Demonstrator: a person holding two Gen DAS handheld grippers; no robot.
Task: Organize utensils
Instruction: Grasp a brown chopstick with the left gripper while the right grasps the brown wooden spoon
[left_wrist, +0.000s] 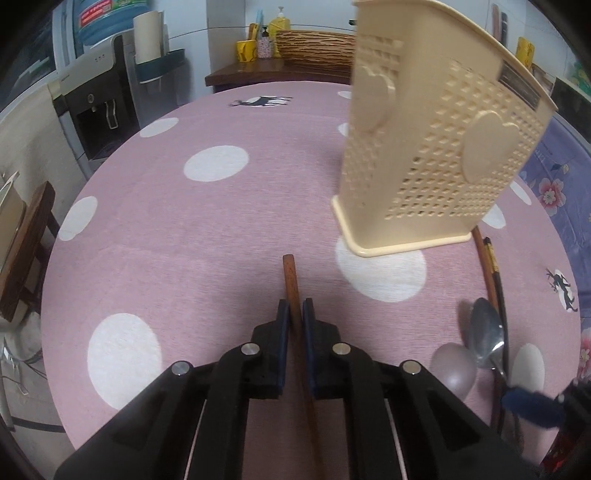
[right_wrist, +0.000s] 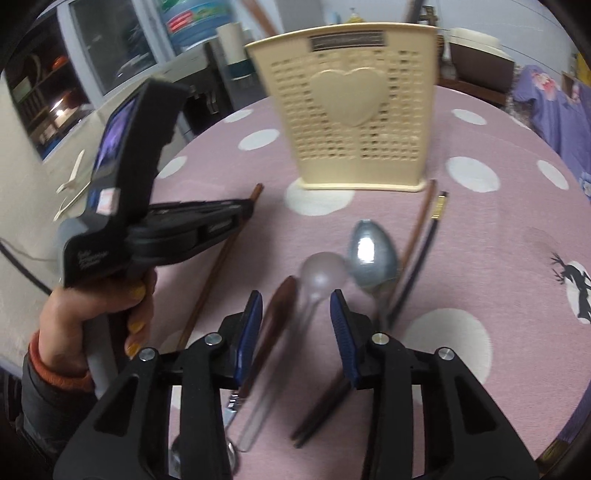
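My left gripper (left_wrist: 295, 310) is shut on a brown wooden chopstick (left_wrist: 290, 273) that lies on the pink dotted tablecloth (left_wrist: 184, 240). In the right wrist view a hand (right_wrist: 99, 314) holds that left gripper (right_wrist: 243, 208), with the chopstick (right_wrist: 218, 273) running back under it. My right gripper (right_wrist: 297, 317) stands open above a clear plastic spoon (right_wrist: 325, 275) and a brown wooden handle (right_wrist: 280, 306); its pads touch neither. A metal spoon (right_wrist: 373, 254) lies just right of them. The cream perforated utensil holder (right_wrist: 351, 110) stands upright behind.
A brown chopstick (right_wrist: 419, 221) and a black one (right_wrist: 424, 251) lie to the right of the spoons, reaching the holder's corner. Another metal utensil (right_wrist: 231, 406) lies under my right gripper. Past the table's far edge stand a water dispenser (left_wrist: 99, 110) and a wooden shelf (left_wrist: 258, 70).
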